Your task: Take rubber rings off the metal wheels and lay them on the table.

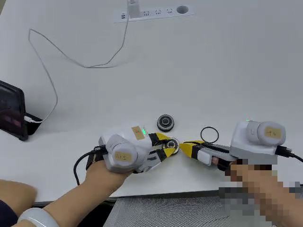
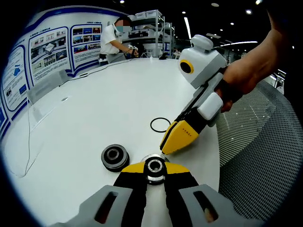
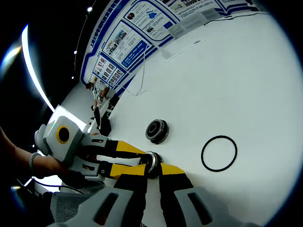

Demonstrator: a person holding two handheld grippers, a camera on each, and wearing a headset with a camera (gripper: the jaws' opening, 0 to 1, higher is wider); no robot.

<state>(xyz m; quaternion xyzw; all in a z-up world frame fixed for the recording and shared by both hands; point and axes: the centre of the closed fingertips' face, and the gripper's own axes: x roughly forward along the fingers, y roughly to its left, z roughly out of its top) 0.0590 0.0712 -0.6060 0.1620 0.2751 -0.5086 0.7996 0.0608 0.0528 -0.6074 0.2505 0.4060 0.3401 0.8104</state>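
My left gripper [image 1: 165, 144] is shut on a small silvery metal wheel [image 1: 172, 144], held between its yellow tips just above the table; in the left gripper view the left gripper [image 2: 155, 169] clamps that wheel [image 2: 155, 165]. My right gripper [image 1: 183, 145] faces it from the right, jaws together, tips at the wheel's rim; whether they pinch anything I cannot tell. A second wheel [image 1: 165, 122] with a black rubber ring on it lies just behind. One loose black rubber ring [image 1: 209, 135] lies flat on the table by the right gripper.
A white table [image 1: 213, 71] stretches far back. A power strip [image 1: 154, 12] with a white cable [image 1: 52, 90] sits at the far edge, and a dark phone [image 1: 12, 116] stands at the left. The table's front edge runs just under both hands.
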